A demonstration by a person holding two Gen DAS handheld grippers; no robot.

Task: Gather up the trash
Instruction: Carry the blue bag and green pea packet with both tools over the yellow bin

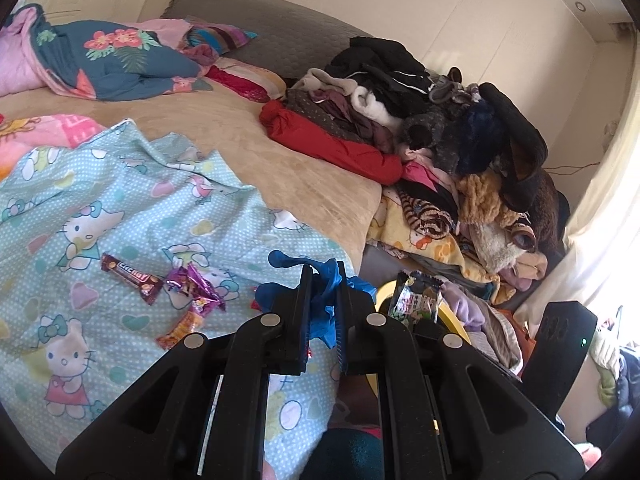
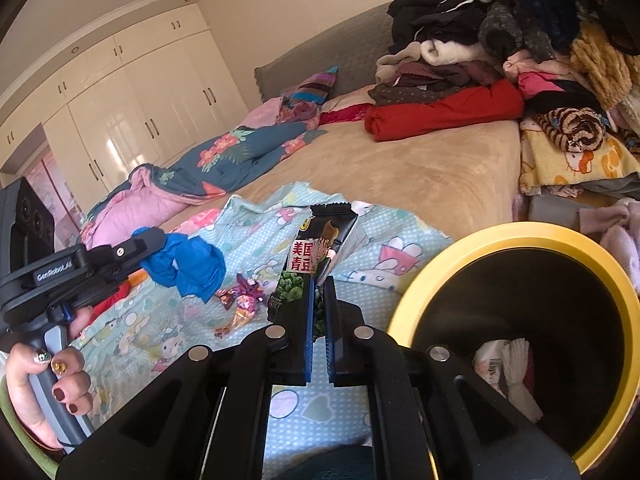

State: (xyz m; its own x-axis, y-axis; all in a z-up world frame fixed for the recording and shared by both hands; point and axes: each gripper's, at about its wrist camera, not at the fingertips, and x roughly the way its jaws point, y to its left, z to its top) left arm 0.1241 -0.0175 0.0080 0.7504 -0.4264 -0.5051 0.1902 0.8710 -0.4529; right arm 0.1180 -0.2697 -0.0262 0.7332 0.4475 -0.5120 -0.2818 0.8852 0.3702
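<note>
Wrappers (image 1: 188, 292) on bedsheet (image 1: 120, 208) (bin (image 2: 520, 236) right, clothes pile (image 1: 420, 120) behind)

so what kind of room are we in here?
A bedroom, almost certainly in a home. A wide bed with a grey padded headboard fills most of both views, built-in wardrobes line the far wall, and a pile of clothes is heaped on the bed's far side.

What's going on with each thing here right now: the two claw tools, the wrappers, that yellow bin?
Left gripper: fingers shut on blue crumpled plastic.
Right gripper: fingers shut on green pea snack packet, held upright.
Yellow-rimmed bin: open, some trash already inside.
Brown chocolate bar wrapper: lying on bedsheet, uncollected.
Purple candy wrapper: lying crumpled on bedsheet.
</note>
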